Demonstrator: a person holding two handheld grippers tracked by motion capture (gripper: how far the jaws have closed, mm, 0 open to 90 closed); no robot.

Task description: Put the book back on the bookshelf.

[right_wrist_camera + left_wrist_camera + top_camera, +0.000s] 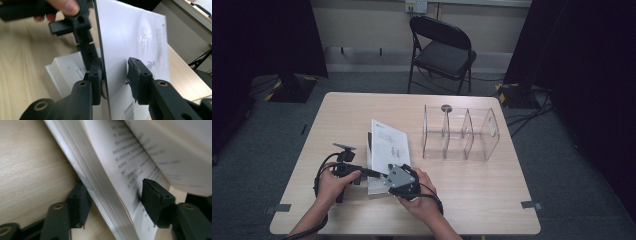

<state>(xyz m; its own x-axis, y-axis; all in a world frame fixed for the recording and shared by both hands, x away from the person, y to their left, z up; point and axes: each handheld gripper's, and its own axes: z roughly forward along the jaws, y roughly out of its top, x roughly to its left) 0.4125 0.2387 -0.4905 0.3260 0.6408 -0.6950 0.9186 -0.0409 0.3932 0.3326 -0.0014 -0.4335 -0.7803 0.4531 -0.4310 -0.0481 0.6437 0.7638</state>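
A white paperback book point(387, 142) lies on the wooden table point(472, 190), partly opened. In the left gripper view my left gripper point(113, 186) straddles a thick block of printed pages point(120, 170), one pad under the block and the other pressed on the top page. In the right gripper view my right gripper point(115, 61) holds the white front cover point(140, 42) standing upright, with one pad against its back and the other at its face. From above, the left gripper point(368, 173) comes in from the book's left and the right gripper point(391, 169) from its near right corner.
A clear plastic organizer point(460, 134) with several compartments stands to the right of the book. A black folding chair point(439, 50) stands beyond the table's far edge. Both of the person's hands point(329, 185) are near the table's front edge.
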